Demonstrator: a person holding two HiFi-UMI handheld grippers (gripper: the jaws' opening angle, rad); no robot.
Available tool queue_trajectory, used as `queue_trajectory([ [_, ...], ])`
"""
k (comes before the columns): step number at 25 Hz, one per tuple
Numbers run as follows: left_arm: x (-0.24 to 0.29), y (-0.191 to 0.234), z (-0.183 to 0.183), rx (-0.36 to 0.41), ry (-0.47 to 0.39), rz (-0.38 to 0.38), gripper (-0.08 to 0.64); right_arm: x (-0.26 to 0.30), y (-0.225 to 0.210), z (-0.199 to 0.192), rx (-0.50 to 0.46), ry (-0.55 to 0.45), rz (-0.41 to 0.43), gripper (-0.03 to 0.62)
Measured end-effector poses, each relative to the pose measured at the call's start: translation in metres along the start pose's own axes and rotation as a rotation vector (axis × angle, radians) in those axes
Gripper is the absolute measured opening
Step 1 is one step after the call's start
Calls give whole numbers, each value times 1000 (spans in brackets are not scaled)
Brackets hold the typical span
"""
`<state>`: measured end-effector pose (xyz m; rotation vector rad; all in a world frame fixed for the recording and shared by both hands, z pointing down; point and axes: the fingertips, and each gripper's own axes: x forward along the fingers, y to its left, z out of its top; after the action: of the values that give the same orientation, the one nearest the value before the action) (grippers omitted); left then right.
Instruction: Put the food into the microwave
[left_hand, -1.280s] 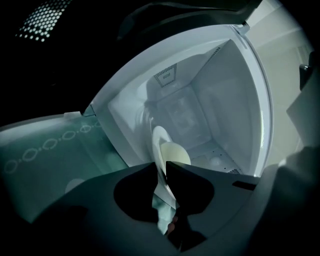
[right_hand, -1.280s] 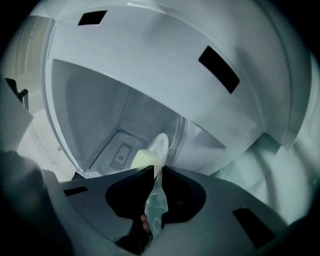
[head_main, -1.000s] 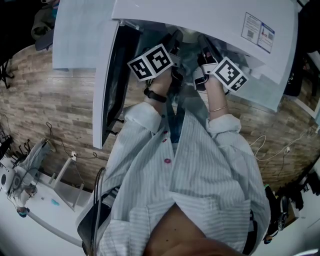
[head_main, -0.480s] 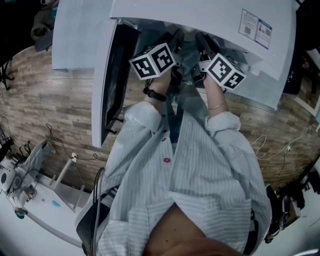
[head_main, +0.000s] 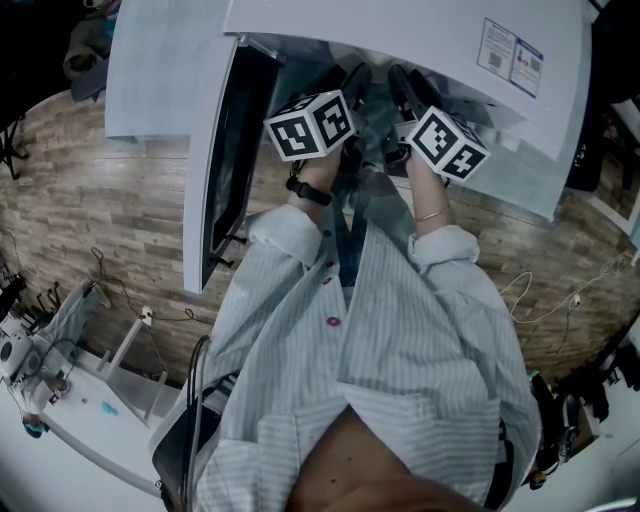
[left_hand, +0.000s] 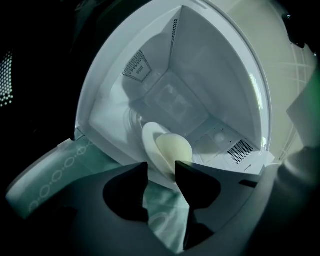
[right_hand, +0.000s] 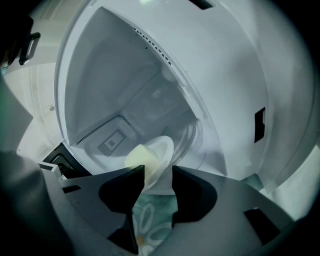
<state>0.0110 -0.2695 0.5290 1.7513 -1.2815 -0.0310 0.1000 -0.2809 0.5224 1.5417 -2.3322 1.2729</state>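
Observation:
A white plate (left_hand: 152, 145) carrying a pale yellow bun (left_hand: 173, 148) sits on the floor of the open white microwave (head_main: 400, 30). Both grippers reach into its mouth. In the left gripper view my left gripper (left_hand: 161, 167) has its jaws opening, with the plate's near rim in the gap and the pads off it. The right gripper view shows the same plate (right_hand: 161, 152) and bun (right_hand: 136, 156). My right gripper (right_hand: 157, 172) is opening too, the rim still between its jaws. In the head view only the marker cubes and jaw backs show.
The microwave door (head_main: 225, 150) stands swung open at the left, close to my left arm. A green patterned cloth (left_hand: 160, 210) lies under the microwave's front edge. The cavity walls (right_hand: 115, 75) are bare and white. Wood-look flooring (head_main: 90, 200) lies below.
Both marker cubes have rolled a little and drawn closer together at the microwave mouth. The hands have kept their place.

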Motion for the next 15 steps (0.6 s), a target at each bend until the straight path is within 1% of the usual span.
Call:
queue_trajectory([
  [4,-2,5,-1,-32,-11,5,201,-3,-2,-2,19,-2,1,173],
  [6,-5,7,-2,-47,-18,0,202,-7,-2,-2,23,-9,5,173],
  [10,-12,9,0,-43,-29,4,203,-12,-2,-6,42,-10,14,173],
  [15,-17,8,-1,-44,-35,4,202,-15,4,-5,45,-13,38,172],
])
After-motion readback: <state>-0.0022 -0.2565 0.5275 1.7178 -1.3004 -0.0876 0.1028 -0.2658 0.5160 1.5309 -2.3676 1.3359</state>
